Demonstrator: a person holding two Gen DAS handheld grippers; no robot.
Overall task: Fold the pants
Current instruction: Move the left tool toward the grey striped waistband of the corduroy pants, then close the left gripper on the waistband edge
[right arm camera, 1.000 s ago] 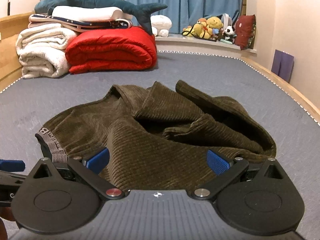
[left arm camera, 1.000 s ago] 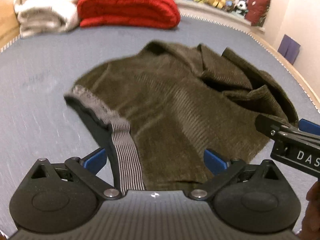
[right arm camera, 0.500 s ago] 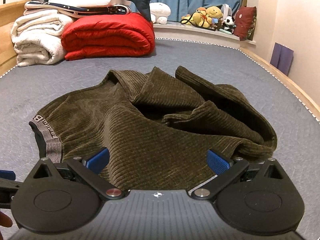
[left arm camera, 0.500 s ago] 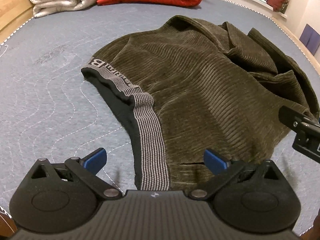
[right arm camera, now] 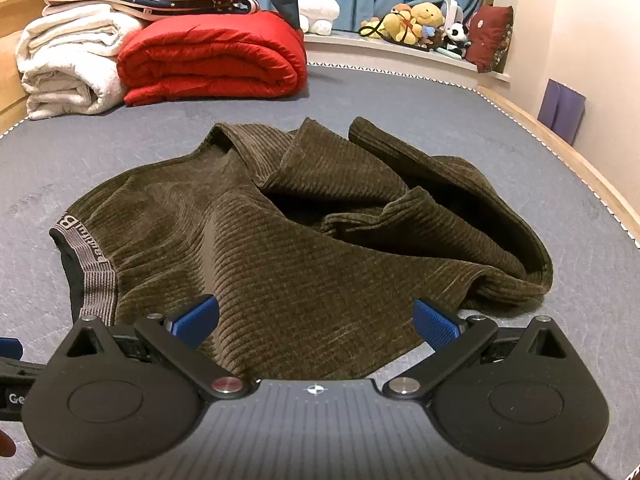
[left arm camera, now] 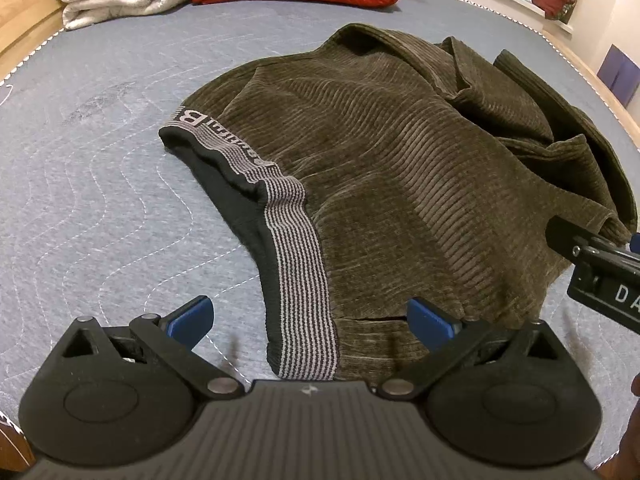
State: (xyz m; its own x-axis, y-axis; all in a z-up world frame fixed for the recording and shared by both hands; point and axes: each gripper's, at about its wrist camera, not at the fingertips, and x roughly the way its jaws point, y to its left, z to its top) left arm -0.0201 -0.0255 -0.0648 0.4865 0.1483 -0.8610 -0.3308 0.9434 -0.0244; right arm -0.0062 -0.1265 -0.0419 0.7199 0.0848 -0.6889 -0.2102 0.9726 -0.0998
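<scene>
Left wrist view: the left gripper (left arm camera: 310,318) hangs low over the near end of the pants (left arm camera: 400,168), its blue fingers (left arm camera: 190,320) spread wide and holding nothing. The striped waistband (left arm camera: 298,264) runs right between them, its dark lining turned out. The pants lie in a heap on the grey mattress (left arm camera: 80,200), and the right gripper's body shows at the right edge, near the cloth.

Right wrist view: the right gripper (right arm camera: 316,322) is likewise wide open and empty, poised above the near hem. Beyond it the legs (right arm camera: 420,208) are bunched and overlapping; how they cross I cannot tell for certain. Red quilt (right arm camera: 212,60) and white blankets (right arm camera: 68,60) sit well behind.

Folding looks barely begun: nothing is gripped or flattened, and every fold remains.
</scene>
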